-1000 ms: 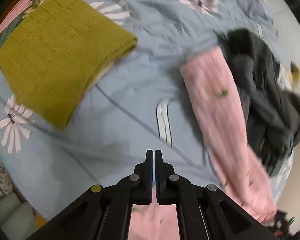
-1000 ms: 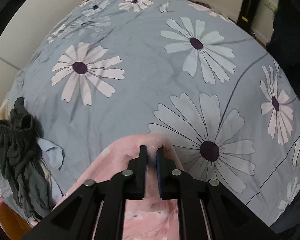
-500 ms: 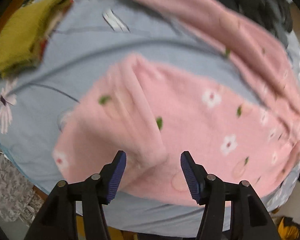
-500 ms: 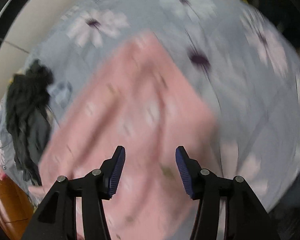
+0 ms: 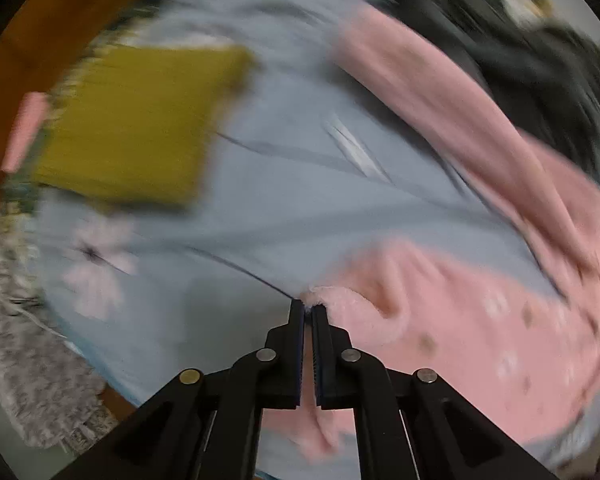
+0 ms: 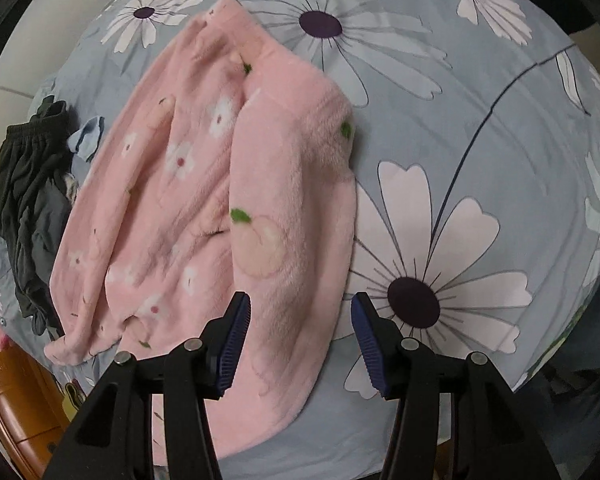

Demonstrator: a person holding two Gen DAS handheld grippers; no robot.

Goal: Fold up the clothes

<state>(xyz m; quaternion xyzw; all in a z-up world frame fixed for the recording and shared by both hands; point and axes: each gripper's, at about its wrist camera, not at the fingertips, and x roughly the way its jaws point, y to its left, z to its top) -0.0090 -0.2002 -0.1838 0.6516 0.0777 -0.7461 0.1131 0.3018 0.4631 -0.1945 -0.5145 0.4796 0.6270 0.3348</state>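
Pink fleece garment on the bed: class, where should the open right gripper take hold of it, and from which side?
Grip the folded edge of the pink garment that lies nearest the right gripper, coming straight down from above. That edge lies flat on the bedspread with bare cover beside it, so one finger can likely slide under. The left gripper is shut on another fluffy edge.

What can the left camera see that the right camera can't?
Only the left wrist view shows the folded mustard-yellow knit and the left gripper, shut on an edge of the pink fleece garment.

Only the right wrist view shows the big daisies sharply, and the right gripper open above the garment's lower part.

Both show the pink fleece garment, the dark clothes pile and the grey-blue floral bedcover.
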